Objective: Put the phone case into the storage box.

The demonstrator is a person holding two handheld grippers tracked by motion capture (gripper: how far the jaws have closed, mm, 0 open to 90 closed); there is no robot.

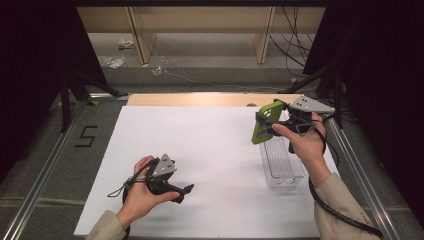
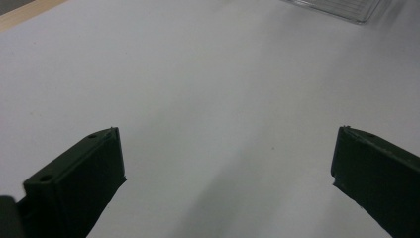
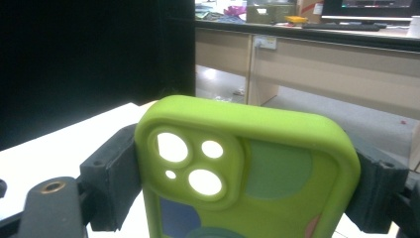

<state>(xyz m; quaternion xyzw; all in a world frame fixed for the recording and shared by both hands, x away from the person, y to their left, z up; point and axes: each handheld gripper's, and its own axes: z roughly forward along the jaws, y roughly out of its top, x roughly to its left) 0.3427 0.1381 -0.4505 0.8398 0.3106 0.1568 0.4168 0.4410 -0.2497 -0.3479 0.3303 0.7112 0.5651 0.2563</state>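
So we've got the right gripper (image 1: 267, 125) up in the right half of the high view, held off the table, and its jaws are clamped on the two long edges of a lime green phone case (image 1: 263, 122). In the right gripper view the phone case (image 3: 247, 168) takes up the lower middle of the frame, with the camera cutouts toward the left, and you can see the black pads pressing its sides from left and right, so that grip is solid. The case hangs tilted in the air, just above the far end of a clear plastic tray (image 1: 282, 167) that sits on the white sheet (image 1: 200, 145) at the right side of the high view; we can't tell if the case touches the tray's rim. The left gripper (image 1: 186, 192) is down in the lower left of the high view, low over the white sheet, well apart from the case. In the left gripper view its jaws stand wide apart at the bottom corners with nothing but bare white sheet (image 2: 208, 99) between them, and a corner of the clear plastic tray (image 2: 341, 7) peeks in at the upper right. At the far edge of the sheet a strip of wooden tabletop (image 1: 200, 99) shows.
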